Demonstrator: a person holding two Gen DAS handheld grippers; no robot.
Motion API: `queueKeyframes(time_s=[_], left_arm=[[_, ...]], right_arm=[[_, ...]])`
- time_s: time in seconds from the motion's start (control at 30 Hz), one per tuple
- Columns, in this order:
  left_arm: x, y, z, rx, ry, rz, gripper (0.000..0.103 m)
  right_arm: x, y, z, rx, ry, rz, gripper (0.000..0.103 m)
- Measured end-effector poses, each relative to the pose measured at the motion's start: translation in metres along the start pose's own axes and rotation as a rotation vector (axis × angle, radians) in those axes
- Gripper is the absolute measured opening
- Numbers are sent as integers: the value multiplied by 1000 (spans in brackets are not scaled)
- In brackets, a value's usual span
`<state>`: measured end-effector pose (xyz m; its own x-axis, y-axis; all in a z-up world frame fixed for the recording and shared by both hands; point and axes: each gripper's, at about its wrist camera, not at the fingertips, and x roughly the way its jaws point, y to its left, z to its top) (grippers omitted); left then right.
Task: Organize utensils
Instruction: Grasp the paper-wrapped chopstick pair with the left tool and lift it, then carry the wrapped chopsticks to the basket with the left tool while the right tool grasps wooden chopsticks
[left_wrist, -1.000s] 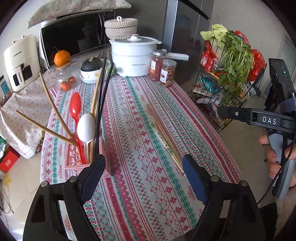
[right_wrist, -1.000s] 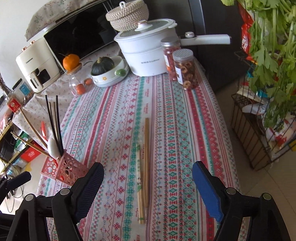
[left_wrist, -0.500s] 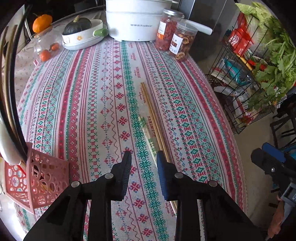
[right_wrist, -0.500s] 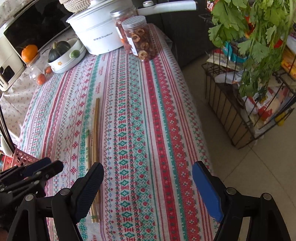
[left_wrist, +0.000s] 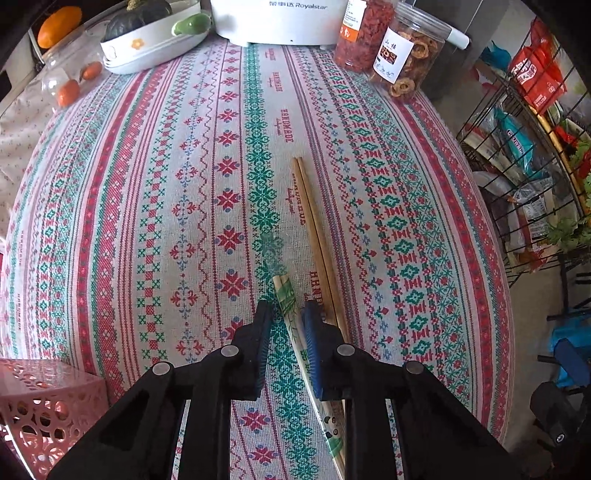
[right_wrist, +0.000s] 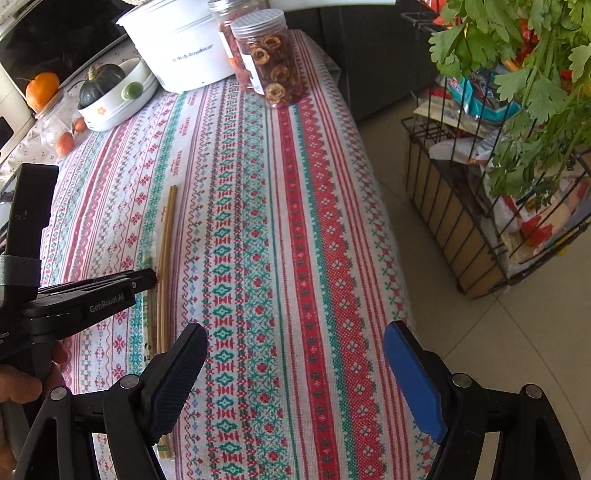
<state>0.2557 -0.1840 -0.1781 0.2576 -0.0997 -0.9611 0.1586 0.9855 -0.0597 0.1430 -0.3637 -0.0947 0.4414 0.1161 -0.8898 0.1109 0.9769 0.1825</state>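
Observation:
A green-printed pair of chopsticks (left_wrist: 289, 307) lies on the patterned tablecloth (left_wrist: 147, 206), with a plain brown pair (left_wrist: 314, 229) just to its right. My left gripper (left_wrist: 287, 314) is low over the cloth, its jaws narrowed around the green-printed pair with a small gap on each side. The brown pair also shows in the right wrist view (right_wrist: 166, 254), with the left gripper (right_wrist: 147, 278) across it. My right gripper (right_wrist: 295, 365) is wide open and empty above the table's near right edge. A pink perforated utensil holder (left_wrist: 40, 398) stands at the lower left.
At the far end stand a white pot (left_wrist: 277, 18), two snack jars (left_wrist: 402, 62), a bowl with a dark squash (left_wrist: 147, 33) and a glass jar with small oranges (left_wrist: 70, 81). A black wire rack of groceries and greens (right_wrist: 517, 166) stands right of the table.
My left gripper has swung from the utensil holder to the chopsticks, dropped lower and narrowed its jaws around the green-printed pair. My right gripper has drifted right, still wide open.

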Motion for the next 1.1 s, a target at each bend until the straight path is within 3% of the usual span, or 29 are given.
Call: queueKeyframes(time_s=[0.13,0.2,0.47,0.73,0.9,1.1], left_arm=[[-2,1,-3,14,6,-1,9],[-14,4,-10,30,-33,-11,5],[-82,21,-59,155,-200,-55,5],[-155,34,-107,235,-315,-105,5],[-180,67,-124,209,-360,-131,5],[-186,102,-135,153,-351,-176,5]], right_arm=[[2,3,-1,-4,9,-7,83],[3,5,-1,-12,10,-9,83],[12,31,5,-58,23,-13,83],[33,69,16,-106,43,-16,83],[57,97,24,-154,69,-31,83],[93,132,36,-245,114,-53,83]])
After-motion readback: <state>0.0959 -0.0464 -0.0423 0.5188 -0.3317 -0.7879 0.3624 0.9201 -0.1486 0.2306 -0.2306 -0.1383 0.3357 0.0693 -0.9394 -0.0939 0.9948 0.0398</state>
